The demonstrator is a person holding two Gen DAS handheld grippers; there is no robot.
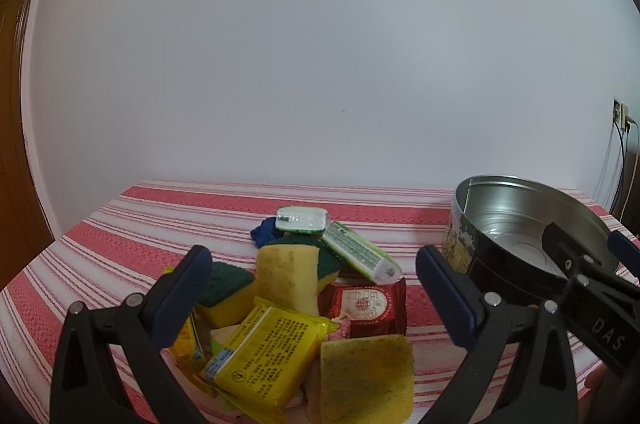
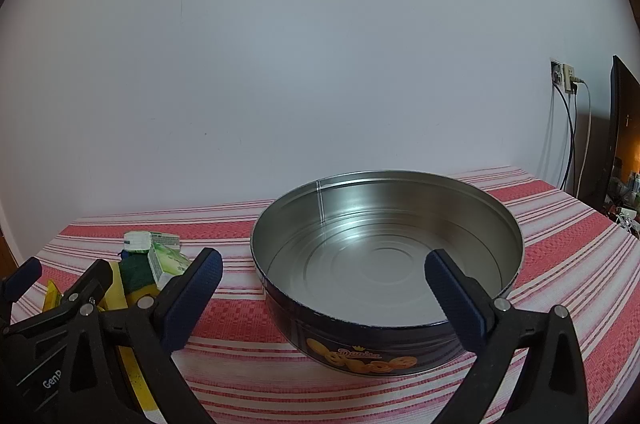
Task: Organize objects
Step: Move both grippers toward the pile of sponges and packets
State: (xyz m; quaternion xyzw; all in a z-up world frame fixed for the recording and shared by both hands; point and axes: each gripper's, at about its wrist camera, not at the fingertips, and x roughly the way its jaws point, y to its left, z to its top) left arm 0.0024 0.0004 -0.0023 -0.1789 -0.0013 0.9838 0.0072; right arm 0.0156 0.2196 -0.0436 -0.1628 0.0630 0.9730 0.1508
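Note:
A pile of small objects lies on the striped cloth in the left wrist view: an upright yellow sponge [image 1: 287, 276], a second sponge [image 1: 366, 380] in front, a yellow packet [image 1: 264, 352], a red packet [image 1: 366, 308], green-and-white packets [image 1: 358, 256] and a blue cloth [image 1: 266, 231]. My left gripper [image 1: 314, 262] stands open just above and before the pile, touching nothing. An empty round cookie tin [image 2: 360, 352] sits to the right of the pile. My right gripper [image 2: 324, 260] hangs open over the tin's near rim, holding nothing.
The table [image 1: 100, 256] wears a red-and-white striped cloth and backs onto a white wall. A wall socket with cables [image 2: 568, 80] is at the far right, beside a dark panel [image 2: 620, 128]. The right gripper [image 1: 586, 236] shows over the tin [image 1: 460, 244].

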